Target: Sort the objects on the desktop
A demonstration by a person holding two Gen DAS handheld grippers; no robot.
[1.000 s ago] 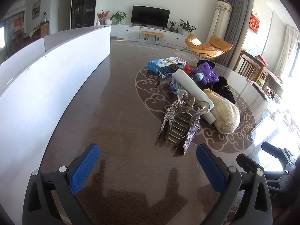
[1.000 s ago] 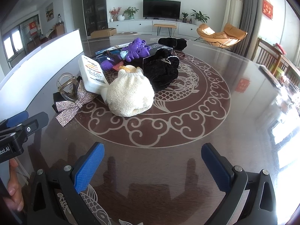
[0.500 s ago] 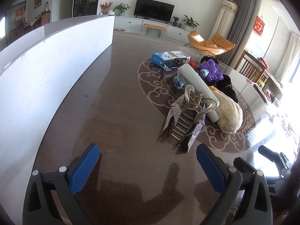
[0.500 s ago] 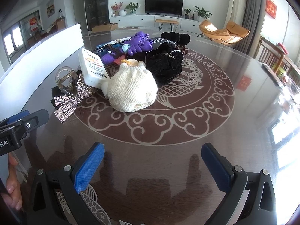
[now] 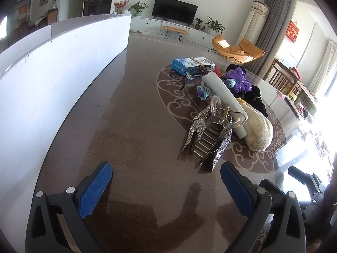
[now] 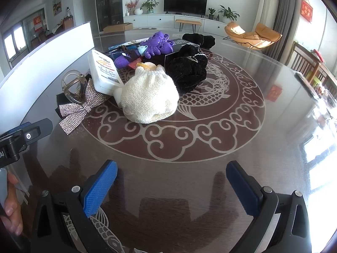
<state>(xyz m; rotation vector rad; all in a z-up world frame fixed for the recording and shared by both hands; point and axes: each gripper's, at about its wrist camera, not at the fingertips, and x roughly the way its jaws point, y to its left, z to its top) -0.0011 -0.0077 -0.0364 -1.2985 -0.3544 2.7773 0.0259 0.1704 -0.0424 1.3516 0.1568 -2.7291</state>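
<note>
A pile of objects lies on the round table. In the right wrist view I see a cream knitted pouch (image 6: pixel 150 97), a white tube (image 6: pixel 104 73), a rhinestone bow (image 6: pixel 81 107), a clear hair claw (image 6: pixel 72 84), a purple octopus toy (image 6: pixel 157 44) and a black scrunchie (image 6: pixel 187 71). My right gripper (image 6: pixel 171 186) is open and empty, short of the pouch. In the left wrist view the hair claw (image 5: pixel 219 116) and bow (image 5: pixel 199 126) lie just ahead of my open, empty left gripper (image 5: pixel 166 189). The pouch (image 5: pixel 258 130) and tube (image 5: pixel 223 92) lie behind them.
A tall white panel (image 5: pixel 52 67) runs along the table's left side. A blue box (image 5: pixel 185 64) lies at the far end of the pile. A black box (image 6: pixel 181 42) sits under the octopus. The table's edge (image 6: pixel 303 109) curves at right, with chairs beyond.
Both grippers have shifted slightly closer to the pile. Both stay open and empty. The objects have not moved.
</note>
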